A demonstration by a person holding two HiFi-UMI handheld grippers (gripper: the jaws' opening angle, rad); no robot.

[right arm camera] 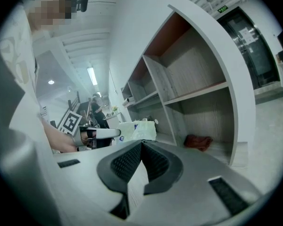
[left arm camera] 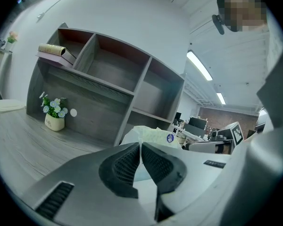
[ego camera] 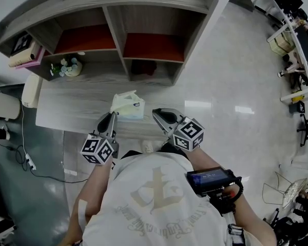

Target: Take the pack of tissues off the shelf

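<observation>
The pack of tissues (ego camera: pixel 127 105) is pale, with a white sheet sticking up, and lies on the wooden tabletop (ego camera: pixel 66 109) in front of the grey shelf unit (ego camera: pixel 118 35). My left gripper (ego camera: pixel 112 116) is just left of the pack, jaws shut and empty. My right gripper (ego camera: pixel 157 114) is a little to its right, also shut and empty. The pack (left arm camera: pixel 153 134) shows just behind the closed left gripper (left arm camera: pixel 140 145) in the left gripper view. In the right gripper view the pack (right arm camera: pixel 137 130) lies beyond the closed right gripper (right arm camera: pixel 141 144).
A small flower pot (ego camera: pixel 72 67) stands in the shelf's lower left compartment. A roll on a pink book (ego camera: pixel 24 55) lies above it. A dark red cloth (ego camera: pixel 142 67) sits in the lower middle compartment. A cable (ego camera: pixel 28 158) runs across the floor at the left.
</observation>
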